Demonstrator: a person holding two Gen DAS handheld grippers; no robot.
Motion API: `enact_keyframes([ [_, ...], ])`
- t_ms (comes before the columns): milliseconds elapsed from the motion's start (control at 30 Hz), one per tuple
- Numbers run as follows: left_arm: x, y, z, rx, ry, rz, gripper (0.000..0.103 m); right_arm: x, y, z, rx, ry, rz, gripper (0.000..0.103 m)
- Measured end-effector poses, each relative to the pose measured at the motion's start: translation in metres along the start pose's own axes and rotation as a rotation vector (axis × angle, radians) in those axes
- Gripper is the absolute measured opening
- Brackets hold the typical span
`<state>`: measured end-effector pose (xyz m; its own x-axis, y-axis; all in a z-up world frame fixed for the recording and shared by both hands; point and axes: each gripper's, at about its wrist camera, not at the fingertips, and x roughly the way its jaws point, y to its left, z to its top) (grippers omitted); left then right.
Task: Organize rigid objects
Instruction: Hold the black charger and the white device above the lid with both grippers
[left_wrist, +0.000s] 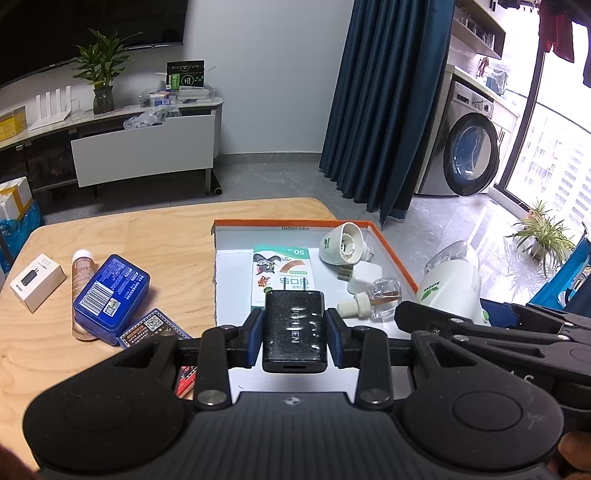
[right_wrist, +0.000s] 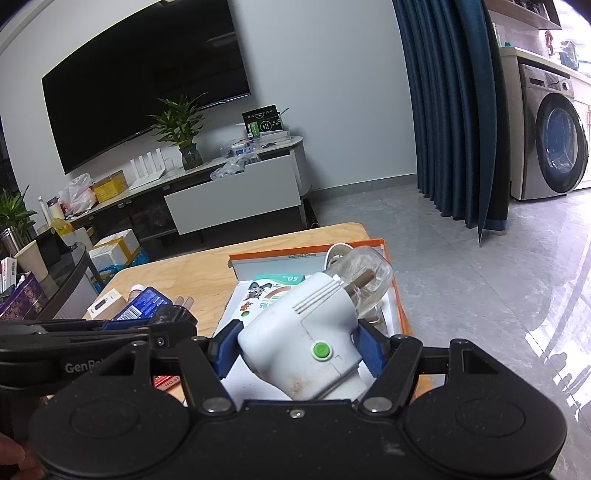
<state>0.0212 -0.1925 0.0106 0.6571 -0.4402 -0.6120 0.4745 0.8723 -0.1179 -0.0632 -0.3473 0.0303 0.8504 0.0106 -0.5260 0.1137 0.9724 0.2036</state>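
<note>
Left wrist view, left claw (left_wrist: 294, 332) clamped on black charger (left_wrist: 294, 328), over orange-rimmed tray (left_wrist: 391, 247).

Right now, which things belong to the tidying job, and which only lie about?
Job: black charger in left tongs; white device in right tongs; orange-rimmed box; blue tin.
Lying about: potted plant; washing machine.

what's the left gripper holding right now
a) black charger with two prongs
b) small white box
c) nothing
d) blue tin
a: the left gripper has its blue pads pressed on both sides of the black charger, prongs pointing away over the orange-edged tray; the blue tin and small white box lie untouched on the table.
</note>
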Motion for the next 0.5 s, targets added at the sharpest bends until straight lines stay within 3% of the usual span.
enact_keyframes([
  [500, 0.0005, 0.0037, -0.0002, -0.006, 0.005, 0.001, 0.037, 0.0020, -0.0044, -0.0025, 0.005, 0.006, -0.005, 0.079],
])
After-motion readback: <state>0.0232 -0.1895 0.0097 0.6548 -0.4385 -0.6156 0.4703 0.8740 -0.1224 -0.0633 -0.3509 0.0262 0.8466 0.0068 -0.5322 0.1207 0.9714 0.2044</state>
